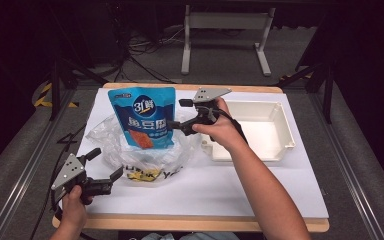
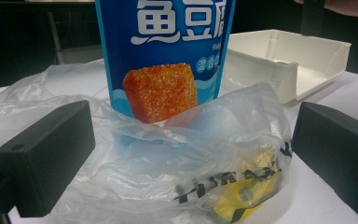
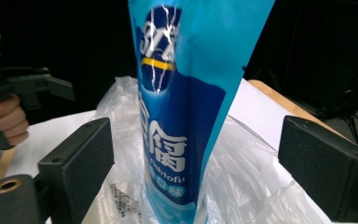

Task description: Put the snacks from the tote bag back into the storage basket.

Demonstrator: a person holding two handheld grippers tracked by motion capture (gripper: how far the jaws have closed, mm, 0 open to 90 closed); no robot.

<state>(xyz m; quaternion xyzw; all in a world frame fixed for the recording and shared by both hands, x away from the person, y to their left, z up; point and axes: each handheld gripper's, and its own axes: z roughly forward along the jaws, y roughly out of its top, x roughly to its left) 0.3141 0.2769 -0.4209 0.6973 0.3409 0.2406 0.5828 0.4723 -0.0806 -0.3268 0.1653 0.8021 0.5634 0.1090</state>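
Note:
A blue snack pouch point(image 1: 142, 117) stands upright inside a crumpled clear plastic bag point(image 1: 130, 150) on the white table top. My right gripper point(image 1: 179, 114) is level with the pouch's right edge. Its jaws stand wide open on either side of the pouch point(image 3: 182, 116) without touching it. My left gripper point(image 1: 105, 162) rests low at the front left, open, facing the bag point(image 2: 168, 168) and the pouch point(image 2: 163, 56). A yellow packet point(image 2: 247, 196) lies in the bag's bottom.
A white plastic tray point(image 1: 280, 145) sits to the right of the bag, behind my right forearm. The table's wooden front edge point(image 1: 190, 222) runs below my hands. Dark floor, cables and a table frame lie beyond the far edge.

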